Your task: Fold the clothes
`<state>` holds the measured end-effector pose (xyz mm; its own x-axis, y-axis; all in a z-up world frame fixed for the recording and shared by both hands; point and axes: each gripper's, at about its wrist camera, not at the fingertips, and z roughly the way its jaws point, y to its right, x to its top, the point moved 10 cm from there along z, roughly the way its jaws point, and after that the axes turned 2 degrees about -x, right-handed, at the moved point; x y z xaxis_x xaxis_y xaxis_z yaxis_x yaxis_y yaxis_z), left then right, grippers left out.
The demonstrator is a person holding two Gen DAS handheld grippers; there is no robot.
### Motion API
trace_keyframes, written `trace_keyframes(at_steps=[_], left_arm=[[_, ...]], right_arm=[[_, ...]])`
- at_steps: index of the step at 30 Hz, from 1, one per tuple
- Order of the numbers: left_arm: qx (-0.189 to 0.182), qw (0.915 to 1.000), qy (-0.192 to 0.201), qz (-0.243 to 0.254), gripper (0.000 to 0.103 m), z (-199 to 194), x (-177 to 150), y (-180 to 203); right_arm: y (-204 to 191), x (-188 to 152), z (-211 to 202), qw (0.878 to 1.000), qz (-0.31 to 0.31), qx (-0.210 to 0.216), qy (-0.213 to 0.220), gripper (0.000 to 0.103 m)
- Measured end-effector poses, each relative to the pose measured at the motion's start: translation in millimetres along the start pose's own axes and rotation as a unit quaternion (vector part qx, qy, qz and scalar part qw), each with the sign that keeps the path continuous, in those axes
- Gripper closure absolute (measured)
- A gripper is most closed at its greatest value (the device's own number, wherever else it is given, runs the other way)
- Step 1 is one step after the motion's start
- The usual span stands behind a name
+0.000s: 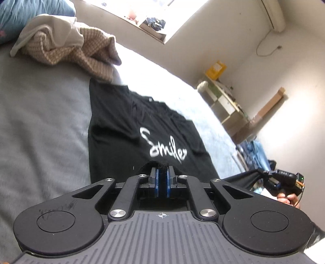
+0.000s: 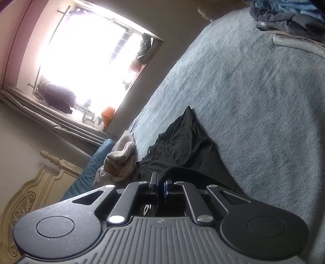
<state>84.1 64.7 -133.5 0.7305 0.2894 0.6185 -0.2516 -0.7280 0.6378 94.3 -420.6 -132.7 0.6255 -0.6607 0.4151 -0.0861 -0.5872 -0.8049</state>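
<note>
We record a black T-shirt [image 1: 126, 130] spread on the grey bedspread [image 1: 40, 126], white script lettering [image 1: 164, 146] facing up. The far end of the shirt lies flat on the bed. The near hem is raised off it and pinched at two points.

Left gripper [image 1: 162, 178]: we see the blue pads [image 1: 156, 182] drawn almost together, with a small bunch of black cloth clamped between them. The jaws are closed on the hem of the shirt.

Right gripper [image 2: 160, 186]: its jaws are likewise nearly together, and a fold of the same black fabric runs over and between them. In the left wrist view we also see this gripper at the right edge, held in a person's hand [image 1: 288, 198], with a taut strip of shirt stretched from its tip toward the rest of the garment.

Shirt seen from the right wrist [image 2: 182, 138]: dark, creased, one corner pointing up the bed, the remainder trailing back to the jaws.

Beyond the shirt's far end we note a crumpled beige knitted garment [image 1: 67, 46], with pale cloth on top, just beside the shirt's collar end. A blue pillow [image 2: 97, 156] sits next to it by the carved cream headboard [image 2: 36, 188].

More clothes [image 2: 288, 14] are heaped at the far corner of the bed in the right wrist view. A bright window [image 2: 87, 52] fills the wall opposite.
</note>
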Motion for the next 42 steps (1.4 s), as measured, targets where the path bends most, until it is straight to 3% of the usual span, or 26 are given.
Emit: trace_keyframes(at_steps=[25,33,42], left_arm=[[0.016,0.9939,0.068,-0.085,0.098,78.2,98.3,-74.8],[0.025,0.9871,0.085,-0.133,0.098,117.1,138.1,-101.3],[0.072,0.9784,0.098,-0.167,0.098,154.0,173.4,-150.1]], right_arm=[[-18.8,80.5,118.2,0.999,-0.014,-0.024,0.019,0.099],[-15.2,118.6,179.8,0.999,-0.012,-0.03,0.031,0.099],[-10.2,149.6,268.1,0.999,-0.011,-0.038,0.027,0.099]])
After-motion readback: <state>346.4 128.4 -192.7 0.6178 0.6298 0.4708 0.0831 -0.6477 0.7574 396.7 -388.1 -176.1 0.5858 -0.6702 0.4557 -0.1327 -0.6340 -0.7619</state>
